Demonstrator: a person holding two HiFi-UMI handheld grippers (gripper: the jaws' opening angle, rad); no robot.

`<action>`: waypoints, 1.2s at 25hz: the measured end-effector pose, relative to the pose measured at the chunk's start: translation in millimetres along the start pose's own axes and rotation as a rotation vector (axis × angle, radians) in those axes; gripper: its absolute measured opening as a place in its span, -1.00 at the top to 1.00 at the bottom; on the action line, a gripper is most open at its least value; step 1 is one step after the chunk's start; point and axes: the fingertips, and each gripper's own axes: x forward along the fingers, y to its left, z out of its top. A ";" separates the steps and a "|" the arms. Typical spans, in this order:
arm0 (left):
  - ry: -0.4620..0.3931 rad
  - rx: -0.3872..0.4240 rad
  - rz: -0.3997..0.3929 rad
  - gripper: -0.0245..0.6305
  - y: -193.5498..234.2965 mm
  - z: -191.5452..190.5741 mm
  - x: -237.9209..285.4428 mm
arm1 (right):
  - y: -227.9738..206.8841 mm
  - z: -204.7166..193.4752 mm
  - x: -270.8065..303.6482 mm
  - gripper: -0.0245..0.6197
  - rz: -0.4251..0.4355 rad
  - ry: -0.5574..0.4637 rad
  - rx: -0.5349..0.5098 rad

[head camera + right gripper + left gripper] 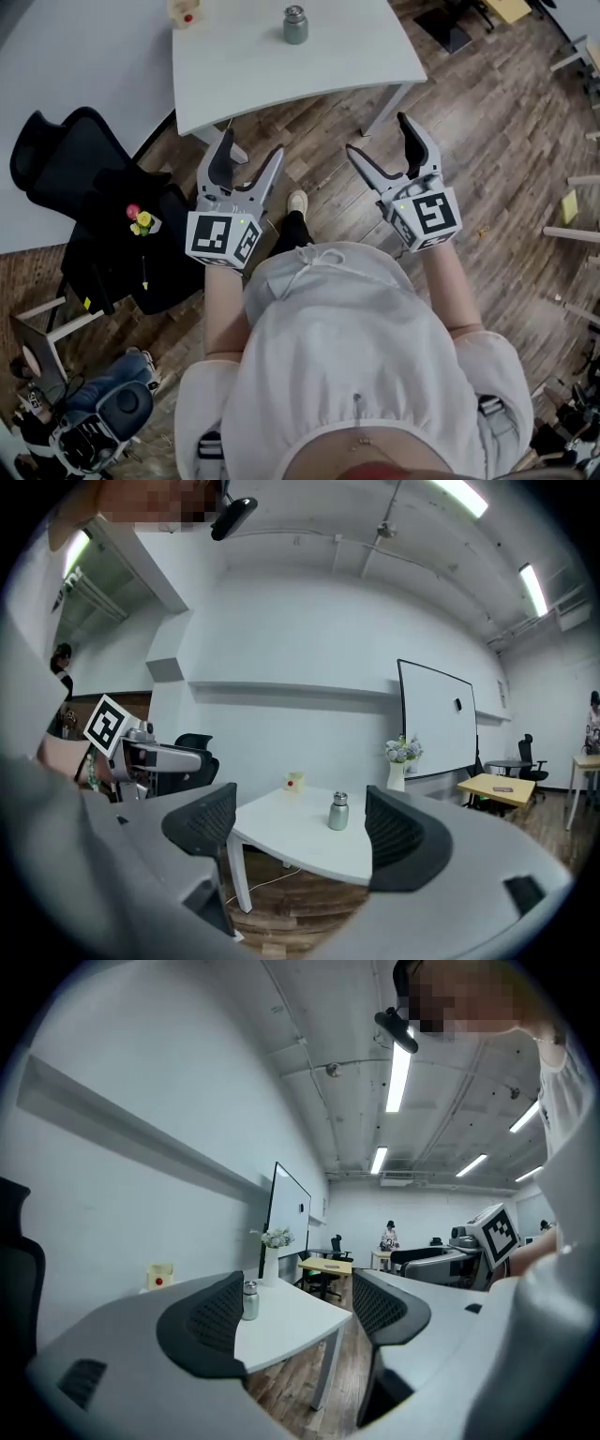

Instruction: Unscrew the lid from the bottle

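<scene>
A small grey-green metal bottle (295,25) stands upright on the white curved-edge desk (281,80), near the desk's far middle. Its silver screw lid (294,12) is seated on top. A cream box with a red dot (183,11) rests on the same desk, off to the bottle's left and apart from it.

Both tools are held in the air on the near side of the desk, over the dark wood-plank floor (487,122) and short of the desk's front edge. The left hand-held gripper (251,145) has its two black-padded jaws spread wide with nothing between them; in the left gripper view the bottle shows well beyond the pads, close to the left one. The right hand-held gripper (378,136) is likewise spread wide and empty, and in the right gripper view the bottle appears in the gap, far off on the desk.

A black office chair (66,159) stands off the desk's left front corner.
</scene>
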 end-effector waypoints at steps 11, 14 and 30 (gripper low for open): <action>0.040 0.002 -0.102 -0.17 143.2 13.4 121.1 | -48.7 26.1 177.9 -0.39 -0.041 0.079 -0.059; 0.059 0.001 -0.107 -0.17 158.5 11.2 142.8 | -60.1 20.0 205.6 -0.39 -0.037 0.109 -0.037; 0.164 0.012 -0.135 -0.17 199.7 -25.7 265.2 | -144.4 -36.3 343.2 -0.36 0.124 0.356 0.056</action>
